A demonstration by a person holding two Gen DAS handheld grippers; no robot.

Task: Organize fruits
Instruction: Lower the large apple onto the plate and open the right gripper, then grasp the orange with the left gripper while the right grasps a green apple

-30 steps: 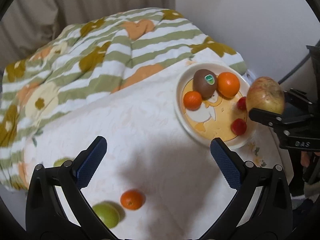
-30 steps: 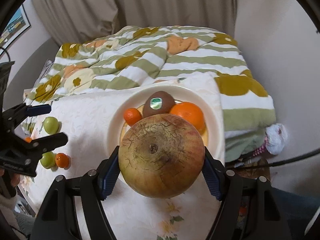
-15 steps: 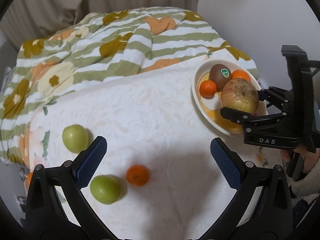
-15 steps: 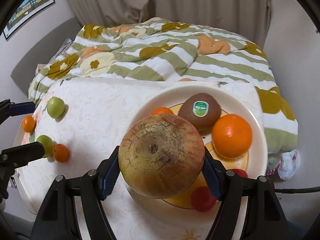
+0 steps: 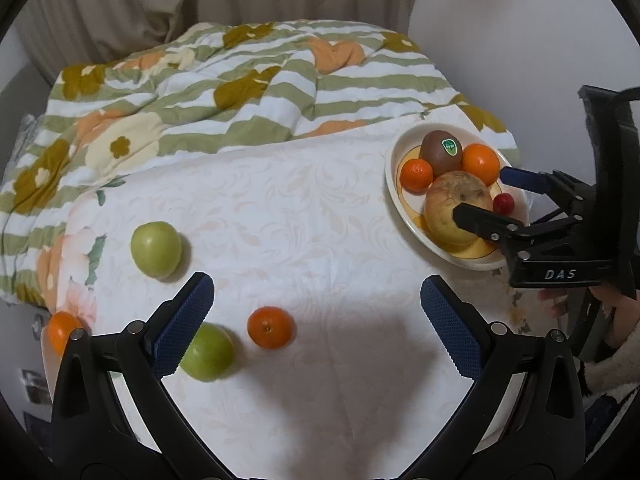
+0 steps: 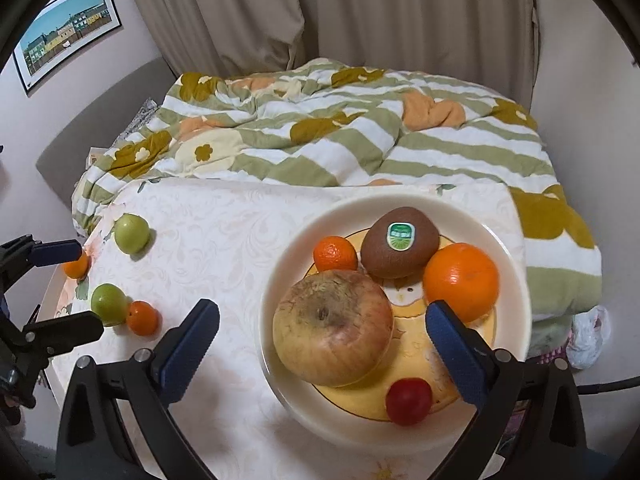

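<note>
The large apple (image 6: 333,328) is seen resting on the plate (image 6: 280,280), flanked by the spread right gripper (image 6: 322,322). The left gripper (image 5: 316,310) is held spread above the tablecloth (image 5: 280,208)

I see a striped floral quilt (image 6: 360,136) at 12 o'clock, beige curtains (image 6: 320,12) behind it, framed pic (image 6: 66,32) on wall at 10, white plastic bag (image 6: 588,336) at 4.
</note>
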